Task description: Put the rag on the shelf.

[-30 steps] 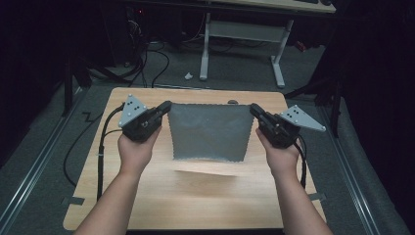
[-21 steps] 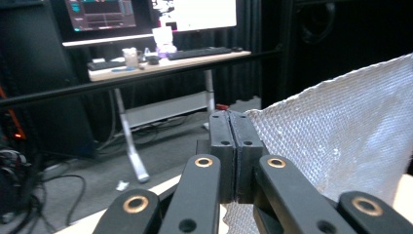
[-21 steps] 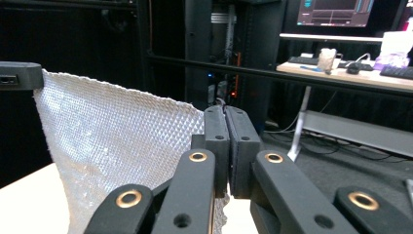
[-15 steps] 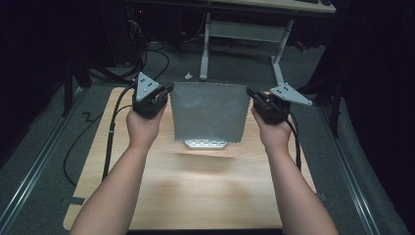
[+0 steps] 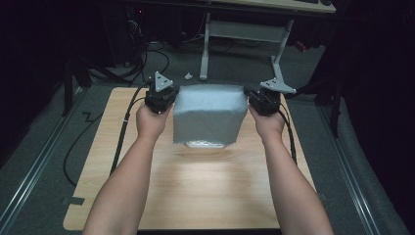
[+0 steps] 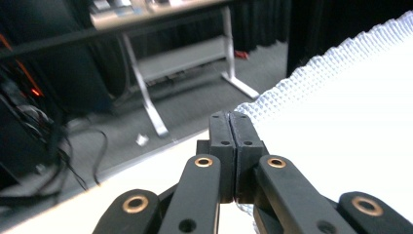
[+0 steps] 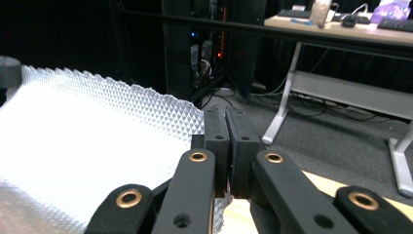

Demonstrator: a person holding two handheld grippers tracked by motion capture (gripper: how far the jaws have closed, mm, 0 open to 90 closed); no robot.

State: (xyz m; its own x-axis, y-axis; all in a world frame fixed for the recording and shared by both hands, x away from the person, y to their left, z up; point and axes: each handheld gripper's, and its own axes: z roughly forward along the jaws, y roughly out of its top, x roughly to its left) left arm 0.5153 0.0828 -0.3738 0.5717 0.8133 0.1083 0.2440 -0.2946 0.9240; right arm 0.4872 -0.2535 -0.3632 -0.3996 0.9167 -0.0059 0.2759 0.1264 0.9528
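I clamp my left gripper (image 5: 169, 98) and right gripper (image 5: 250, 96) on the cloth's (image 5: 209, 113) top corners, hanging it taut above the table (image 5: 205, 186).

Left claw (image 6: 229, 127) pinched on white waffle cloth (image 6: 341, 117) corner, desk legs (image 6: 146, 102) beyond.

We are carrying the grey cloth (image 5: 209, 117) farther toward the far edge of the table (image 5: 205, 196), our left gripper (image 5: 161, 98) and right gripper (image 5: 262, 100) moving away from us and rising together. The cloth between them is lifting, so that less of its lower edge is lying on the wood. Our forearms are stretching out longer across the tabletop.
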